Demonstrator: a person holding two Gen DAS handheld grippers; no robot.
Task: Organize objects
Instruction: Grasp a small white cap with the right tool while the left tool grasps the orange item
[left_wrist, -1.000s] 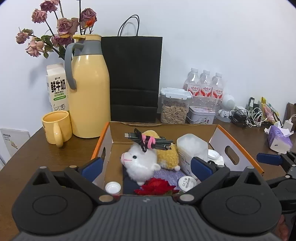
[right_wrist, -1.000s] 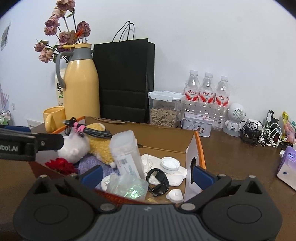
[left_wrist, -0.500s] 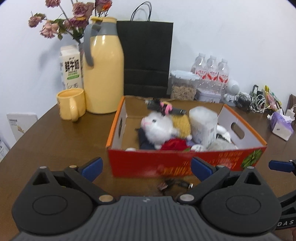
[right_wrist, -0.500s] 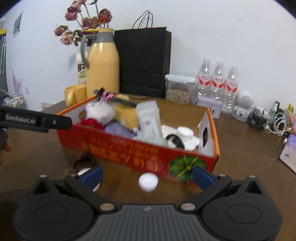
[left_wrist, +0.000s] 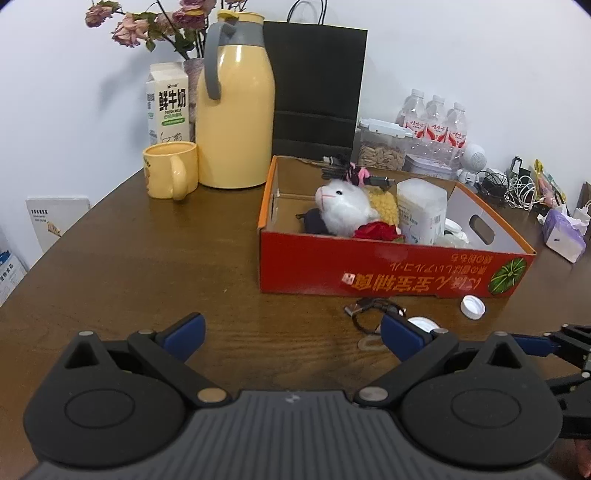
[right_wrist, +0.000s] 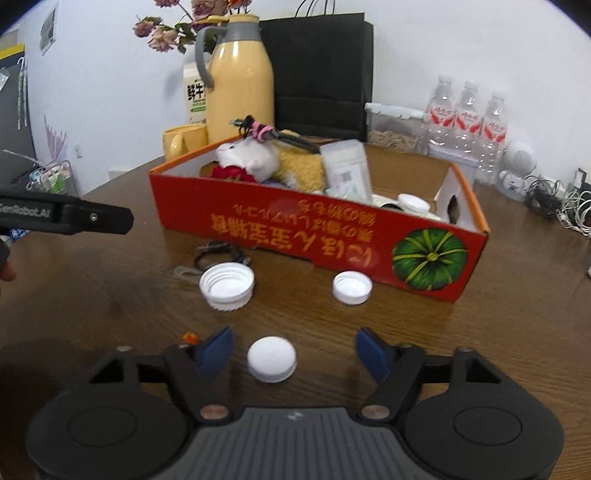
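Observation:
A red cardboard box (left_wrist: 391, 275) (right_wrist: 317, 236) on the brown table holds a white plush toy (left_wrist: 341, 208), a red rose, a yellow plush and a white container (left_wrist: 421, 210). In front of it lie a large white cap (right_wrist: 226, 282), a small open cap (right_wrist: 351, 287) (left_wrist: 472, 306), a flat white cap (right_wrist: 272, 359) and a black cable loop (left_wrist: 373, 312) (right_wrist: 218, 254). My right gripper (right_wrist: 293, 350) is open, with the flat cap between its fingers. My left gripper (left_wrist: 291, 334) is open and empty, back from the box.
Behind the box stand a yellow thermos (left_wrist: 236, 110), a yellow mug (left_wrist: 170, 170), a milk carton (left_wrist: 166, 107), a black paper bag (left_wrist: 314, 85), a seed jar (left_wrist: 382, 149) and water bottles (right_wrist: 467, 125). Cables and a tissue pack (left_wrist: 563, 236) lie at the right.
Both grippers have pulled back and away from over the box. The box's front wall and the caps and cable in front of it now show.

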